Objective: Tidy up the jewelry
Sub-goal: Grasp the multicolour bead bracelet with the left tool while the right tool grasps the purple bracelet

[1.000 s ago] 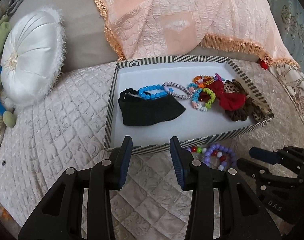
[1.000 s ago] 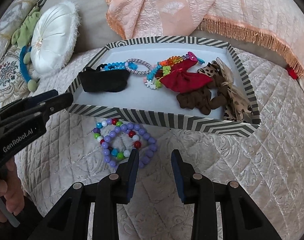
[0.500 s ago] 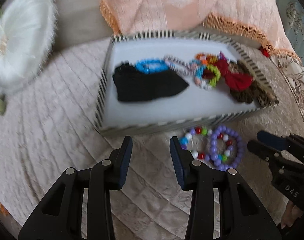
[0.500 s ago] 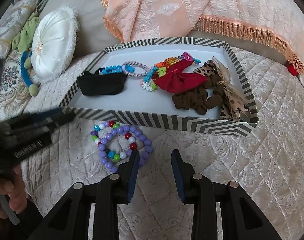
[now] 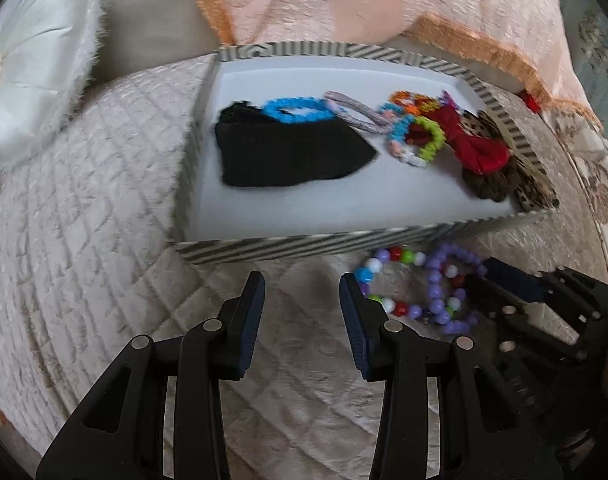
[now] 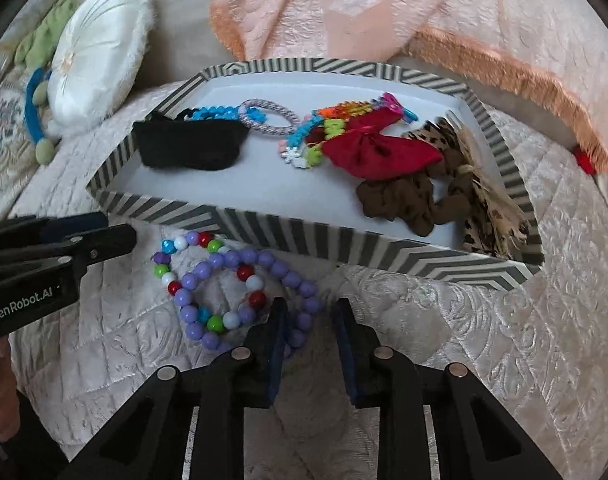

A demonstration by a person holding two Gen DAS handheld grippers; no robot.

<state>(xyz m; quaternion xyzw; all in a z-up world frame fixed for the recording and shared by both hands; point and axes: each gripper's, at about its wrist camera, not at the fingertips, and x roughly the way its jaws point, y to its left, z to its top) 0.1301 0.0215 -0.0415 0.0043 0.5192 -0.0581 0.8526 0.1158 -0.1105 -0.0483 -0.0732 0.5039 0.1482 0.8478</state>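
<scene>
The beads (image 6: 240, 292) lie on the quilt (image 6: 483, 340) at lower centre, just below the tray (image 6: 343, 240). Pickup is in hand: right gripper (image 6: 307, 320) jaws closing beside them, nothing pinched yet. Left gripper (image 5: 302, 304) jaws spread, empty. Next, I judge: seat a strand between the jaws, then lift into the tray.

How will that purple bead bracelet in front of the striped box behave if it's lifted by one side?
The purple bead bracelet lies in a loose, uneven loop, so it probably sags rather than holding its shape. It overlaps a multicoloured bead strand, which may drag along. Its round, glossy beads could slip.
</scene>
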